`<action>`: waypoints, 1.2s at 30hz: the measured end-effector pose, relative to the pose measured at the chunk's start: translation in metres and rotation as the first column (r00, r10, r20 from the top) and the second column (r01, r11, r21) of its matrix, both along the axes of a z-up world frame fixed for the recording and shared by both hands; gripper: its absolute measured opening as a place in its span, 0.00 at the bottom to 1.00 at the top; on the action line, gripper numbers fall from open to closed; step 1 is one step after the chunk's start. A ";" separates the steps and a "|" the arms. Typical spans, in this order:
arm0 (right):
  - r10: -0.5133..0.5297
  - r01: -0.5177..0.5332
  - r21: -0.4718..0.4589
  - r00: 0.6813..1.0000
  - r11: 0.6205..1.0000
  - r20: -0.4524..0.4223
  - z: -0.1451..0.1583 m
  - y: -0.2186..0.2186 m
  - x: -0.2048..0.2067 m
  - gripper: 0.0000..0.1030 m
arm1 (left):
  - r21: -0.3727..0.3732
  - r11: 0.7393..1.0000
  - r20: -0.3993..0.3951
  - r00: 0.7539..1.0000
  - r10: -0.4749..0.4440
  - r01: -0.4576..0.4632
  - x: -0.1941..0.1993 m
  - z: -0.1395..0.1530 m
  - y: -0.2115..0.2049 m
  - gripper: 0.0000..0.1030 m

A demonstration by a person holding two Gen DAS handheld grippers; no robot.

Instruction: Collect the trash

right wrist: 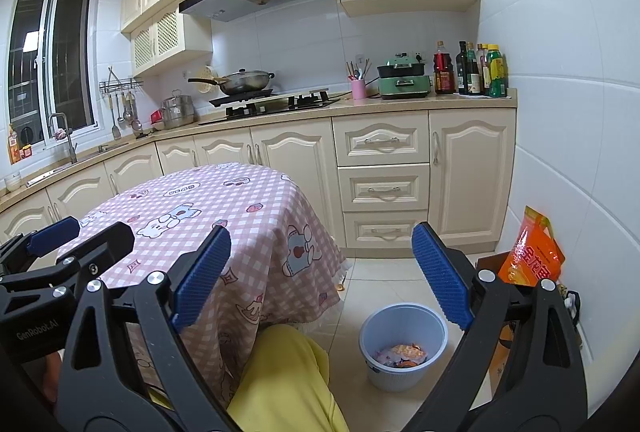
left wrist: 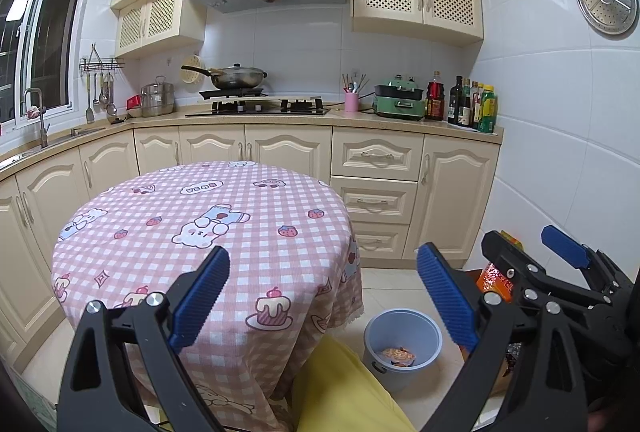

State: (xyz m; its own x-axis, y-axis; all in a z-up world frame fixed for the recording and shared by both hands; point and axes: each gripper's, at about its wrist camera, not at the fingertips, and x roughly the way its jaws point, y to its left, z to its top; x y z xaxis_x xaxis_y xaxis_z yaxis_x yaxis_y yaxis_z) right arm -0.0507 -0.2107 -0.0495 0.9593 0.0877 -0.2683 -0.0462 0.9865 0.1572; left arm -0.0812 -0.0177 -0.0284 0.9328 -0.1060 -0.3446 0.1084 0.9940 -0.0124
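1. the left gripper (left wrist: pixel 323 296) is hovering above the table (left wrist: pixel 224 216) with its blue pads spread wide apart, gripping nothing.
2. the right gripper (right wrist: pixel 322 278) is likewise gaping, empty.
3. crumpled wrappers (right wrist: pixel 402 354) are lying inside the pale bin (right wrist: pixel 402 346) on the floor beside the table.
4. an orange bag (right wrist: pixel 534 252) is leaning near the wall.

We read "GenRobot.AI" on the left gripper (right wrist: pixel 48 248); the orange bag's (right wrist: pixel 534 256) red characters stayed illegible to us.
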 end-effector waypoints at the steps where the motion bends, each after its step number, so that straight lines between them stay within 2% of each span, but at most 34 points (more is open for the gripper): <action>1: 0.000 0.000 0.000 1.000 1.000 0.000 0.000 0.000 0.000 0.88 | 0.000 1.000 0.000 1.000 0.000 0.000 0.000 0.000 0.000 0.90; 36: -0.013 0.013 0.003 1.000 1.000 -0.013 -0.003 0.004 -0.001 0.88 | -0.007 1.000 0.000 1.000 -0.004 0.004 0.001 -0.003 -0.002 0.90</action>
